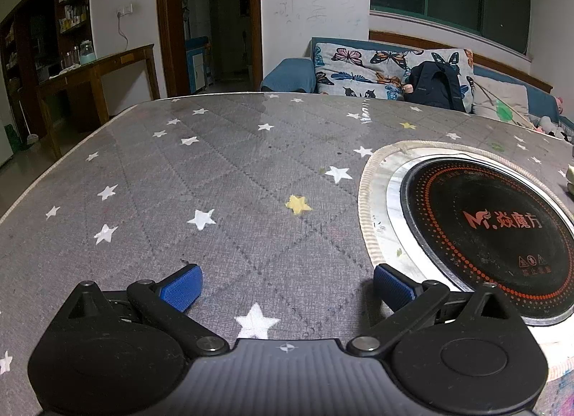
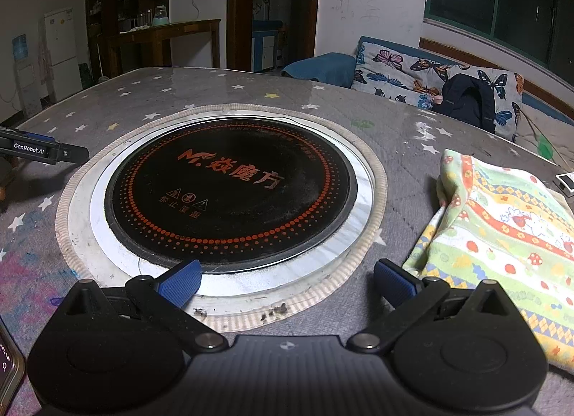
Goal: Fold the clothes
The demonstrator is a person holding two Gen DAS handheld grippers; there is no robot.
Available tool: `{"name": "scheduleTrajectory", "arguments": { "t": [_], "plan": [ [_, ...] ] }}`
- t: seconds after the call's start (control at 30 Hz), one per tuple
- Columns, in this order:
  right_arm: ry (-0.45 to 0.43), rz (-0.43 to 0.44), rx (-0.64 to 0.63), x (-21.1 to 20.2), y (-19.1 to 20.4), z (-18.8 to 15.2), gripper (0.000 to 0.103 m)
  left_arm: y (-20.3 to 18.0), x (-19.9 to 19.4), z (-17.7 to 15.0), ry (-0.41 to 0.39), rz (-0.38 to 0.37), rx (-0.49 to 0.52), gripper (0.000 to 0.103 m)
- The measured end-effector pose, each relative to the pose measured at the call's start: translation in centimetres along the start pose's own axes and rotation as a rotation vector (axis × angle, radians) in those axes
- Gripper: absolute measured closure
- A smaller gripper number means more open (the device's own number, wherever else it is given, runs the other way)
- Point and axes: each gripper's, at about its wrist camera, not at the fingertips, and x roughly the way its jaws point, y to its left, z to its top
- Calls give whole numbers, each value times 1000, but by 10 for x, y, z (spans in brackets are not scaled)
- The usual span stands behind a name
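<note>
Fingers point(image 2: 394, 281) spread wide, folded cloth point(image 2: 502, 233) beside

The quilted grey table cover point(image 1: 222, 179) carries white and yellow stars; the round black cooktop point(image 2: 229, 190) bears orange dots; the folded cotton cloth point(image 2: 502, 236) shows green, yellow and red stripes.

Patterned cloth point(image 2: 502, 236) cut off at right edge
</note>
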Motion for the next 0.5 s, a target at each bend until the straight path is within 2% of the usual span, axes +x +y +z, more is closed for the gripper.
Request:
{"name": "scheduleTrajectory", "arguments": {
  "t": [0.5],
  "plan": [
    [-1,3,4,0,0,0,0,0,-1,0,1,0,-1,0]
  ]
}}
